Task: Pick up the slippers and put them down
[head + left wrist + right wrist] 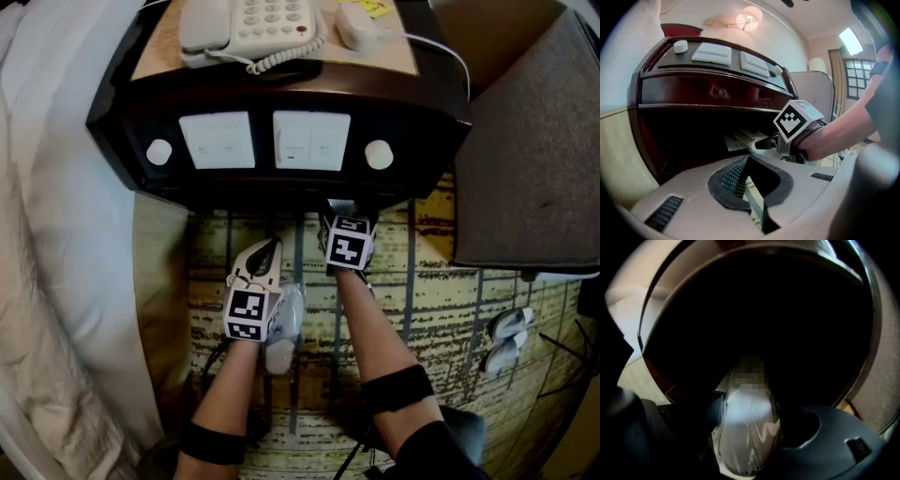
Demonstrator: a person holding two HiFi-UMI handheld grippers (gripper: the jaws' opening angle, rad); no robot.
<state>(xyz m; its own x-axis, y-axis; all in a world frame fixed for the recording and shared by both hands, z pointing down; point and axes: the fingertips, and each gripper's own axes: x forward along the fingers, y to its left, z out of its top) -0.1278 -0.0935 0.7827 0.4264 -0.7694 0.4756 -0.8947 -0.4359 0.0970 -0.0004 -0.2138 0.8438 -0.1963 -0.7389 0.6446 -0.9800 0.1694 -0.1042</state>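
A plastic-wrapped white slipper (pixel 746 446) is seen at lower centre, in the dark wooden nightstand's (pixel 281 192) recess, between the parted jaws of the right gripper (pixel 749 409). The left gripper (pixel 747 158) is closed, empty.

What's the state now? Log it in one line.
left gripper: shut | right gripper: open around wrapped slipper | place: under nightstand | second slipper: beside left gripper

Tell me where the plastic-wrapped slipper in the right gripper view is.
In the right gripper view, the plastic-wrapped slipper lies between the open jaws of the right hand-held gripper, inside the dark recess under the nightstand.
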